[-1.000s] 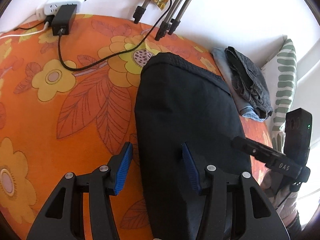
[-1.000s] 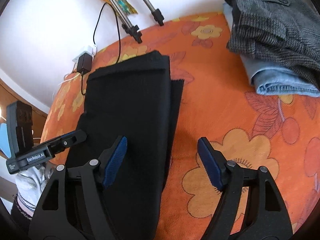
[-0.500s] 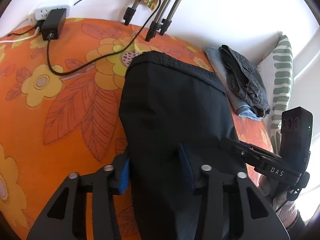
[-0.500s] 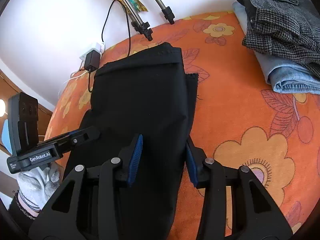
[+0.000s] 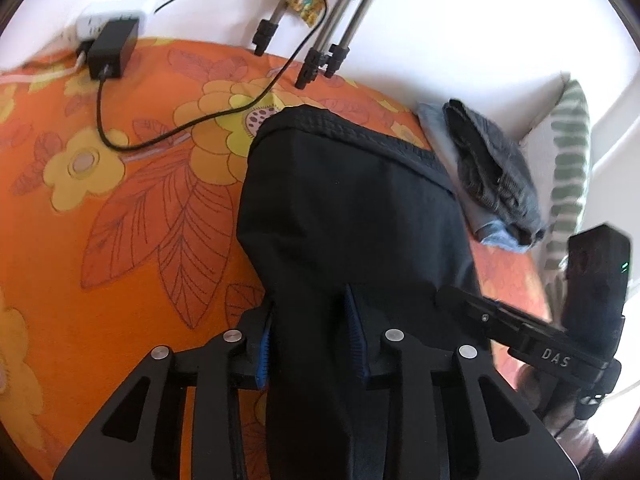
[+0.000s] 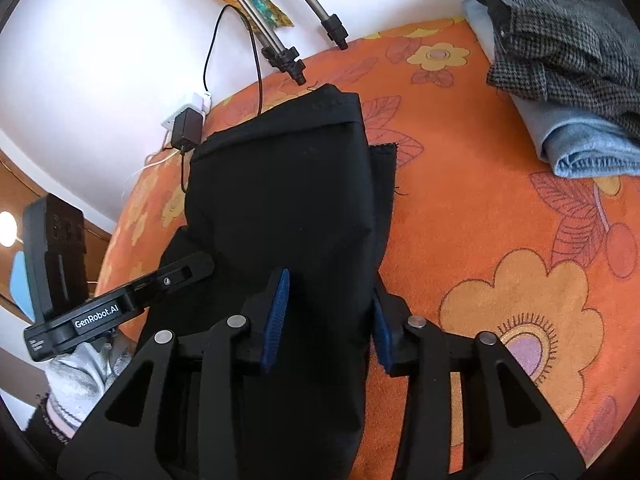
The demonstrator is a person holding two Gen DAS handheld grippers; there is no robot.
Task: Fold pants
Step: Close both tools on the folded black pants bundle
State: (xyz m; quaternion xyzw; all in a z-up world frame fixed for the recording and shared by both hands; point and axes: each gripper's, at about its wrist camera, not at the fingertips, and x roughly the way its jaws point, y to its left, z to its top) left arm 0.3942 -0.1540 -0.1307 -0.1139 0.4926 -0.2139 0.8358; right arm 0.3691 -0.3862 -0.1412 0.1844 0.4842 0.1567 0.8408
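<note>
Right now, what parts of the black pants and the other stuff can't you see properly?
- Black pants, near end: both wrist views, hidden under the jaws and cut off by the bottom edge.
- Fabric layers inside each pinch: uncountable, all black.
- Folded clothes pile: right wrist view, clipped by the frame's edge.
- Power strip: left wrist view, blurred, partly behind the black adapter.
- Person: only a sleeve shows.

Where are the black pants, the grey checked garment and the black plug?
black pants (image 5: 352,208), left wrist view, middle of cloth.
grey checked garment (image 6: 560,36), right wrist view, top fold.
black plug (image 5: 112,50), left wrist view, body.
</note>
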